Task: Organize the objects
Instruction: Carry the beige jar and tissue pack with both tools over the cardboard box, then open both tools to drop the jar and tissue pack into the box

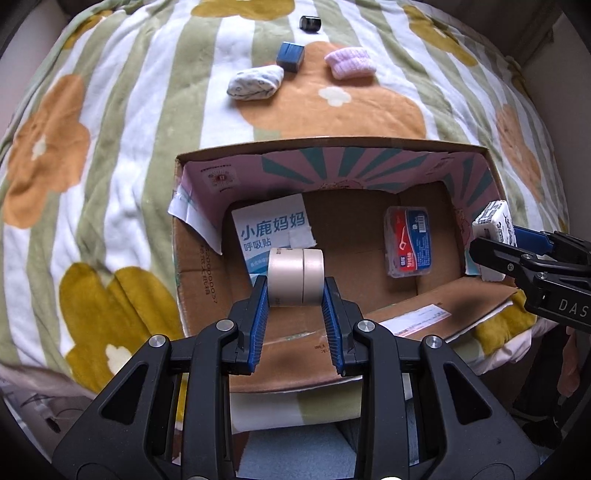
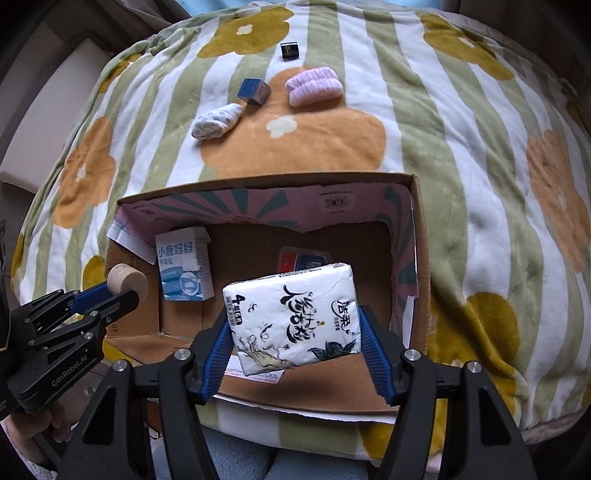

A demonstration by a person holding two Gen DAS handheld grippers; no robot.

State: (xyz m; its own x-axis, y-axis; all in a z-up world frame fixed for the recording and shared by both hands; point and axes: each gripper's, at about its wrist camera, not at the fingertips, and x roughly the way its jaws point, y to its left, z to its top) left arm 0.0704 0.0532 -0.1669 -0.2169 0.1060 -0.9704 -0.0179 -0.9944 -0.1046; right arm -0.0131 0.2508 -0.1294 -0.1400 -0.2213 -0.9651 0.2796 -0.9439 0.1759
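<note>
1. The left tongs were closed on a pair of beige tape rolls, the blue pads pressed against the two outer faces, with the rolls held over the near part of the cardboard box.
2. In the right wrist view the same left tongs showed at the left edge, carrying the tape rolls just above the box's left wall.
3. The right tongs were closed on a white tissue pack printed with black characters, gripped at its two sides and tilted, above the near right part of the cardboard box.
4. From the left wrist view the right tongs came in from the right with the tissue pack at the box's right wall.
5. Inside the box a white and blue carton lay at the back left and a red floss-pick case lay towards the right; the two were well apart.
6. The box sat on a bed covered by a striped flower blanket.
7. Beyond the box, on the blanket, lay a white patterned sock bundle, a small blue box just beside it, a pink sock bundle near that, and a small black object farther back.
</note>
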